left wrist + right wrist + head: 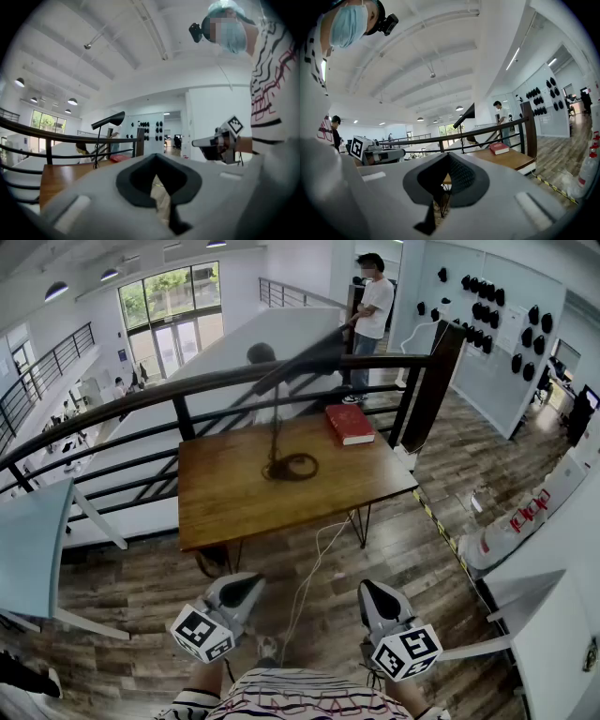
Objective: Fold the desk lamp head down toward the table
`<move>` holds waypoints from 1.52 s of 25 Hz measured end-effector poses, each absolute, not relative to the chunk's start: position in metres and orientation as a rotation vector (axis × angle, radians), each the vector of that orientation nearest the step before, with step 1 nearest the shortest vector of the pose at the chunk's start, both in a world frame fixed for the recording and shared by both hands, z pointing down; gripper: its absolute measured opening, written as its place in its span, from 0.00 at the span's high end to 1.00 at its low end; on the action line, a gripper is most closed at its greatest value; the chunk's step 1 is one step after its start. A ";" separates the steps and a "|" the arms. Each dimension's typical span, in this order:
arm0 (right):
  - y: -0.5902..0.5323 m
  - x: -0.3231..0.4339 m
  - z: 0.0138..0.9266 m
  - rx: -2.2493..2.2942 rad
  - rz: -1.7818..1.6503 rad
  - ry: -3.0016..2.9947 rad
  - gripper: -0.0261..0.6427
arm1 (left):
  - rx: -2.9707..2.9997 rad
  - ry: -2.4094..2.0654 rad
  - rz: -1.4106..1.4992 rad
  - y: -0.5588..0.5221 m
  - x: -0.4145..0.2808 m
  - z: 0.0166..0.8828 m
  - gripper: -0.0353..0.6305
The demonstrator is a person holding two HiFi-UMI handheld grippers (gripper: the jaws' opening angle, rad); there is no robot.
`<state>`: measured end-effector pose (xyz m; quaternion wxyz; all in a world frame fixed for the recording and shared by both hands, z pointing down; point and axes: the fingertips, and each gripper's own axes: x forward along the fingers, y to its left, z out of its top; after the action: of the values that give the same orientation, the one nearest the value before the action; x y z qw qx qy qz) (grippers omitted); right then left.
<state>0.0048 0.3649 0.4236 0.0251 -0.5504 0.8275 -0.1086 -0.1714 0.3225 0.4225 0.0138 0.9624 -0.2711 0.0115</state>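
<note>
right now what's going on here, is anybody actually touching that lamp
Nobody is touching it. A person stands short of the wooden table, holding the left gripper and the right gripper low in front of their body, both shut and empty. The desk lamp stands on the table with its head raised, not yet folded down. A red book lies near the table's far edge.

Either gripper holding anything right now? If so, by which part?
Nothing is held. The left gripper and right gripper are both shut and empty, short of the table. The desk lamp stands untouched.
</note>
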 end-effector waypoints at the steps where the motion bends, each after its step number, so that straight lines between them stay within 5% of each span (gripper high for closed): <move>1: 0.368 0.006 0.425 -1.698 -0.343 2.557 0.96 | 2.993 -0.844 0.040 0.327 -0.169 0.425 0.94; 10: 0.383 0.016 0.427 -1.712 -0.292 2.478 0.92 | 3.002 -0.964 -0.070 0.352 -0.167 0.430 0.94; 11: 0.382 0.016 0.427 -1.719 -0.286 2.478 0.78 | 3.001 -0.977 -0.081 0.351 -0.166 0.431 0.89; 13: 0.376 0.016 0.426 -1.730 -0.280 2.472 0.69 | 3.001 -0.977 -0.081 0.345 -0.163 0.432 0.55; 17: 0.356 0.016 0.427 -1.727 -0.288 2.462 0.58 | 3.009 -0.942 -0.081 0.320 -0.155 0.436 0.55; 38: 0.104 -0.029 0.415 -1.902 -0.320 2.322 0.57 | 3.062 -0.744 -0.057 0.040 -0.198 0.421 0.54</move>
<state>-0.0287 0.1044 0.4151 0.0614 -0.6289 0.7678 -0.1059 -0.1980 0.0398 0.4209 -0.0050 0.9716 -0.2359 -0.0181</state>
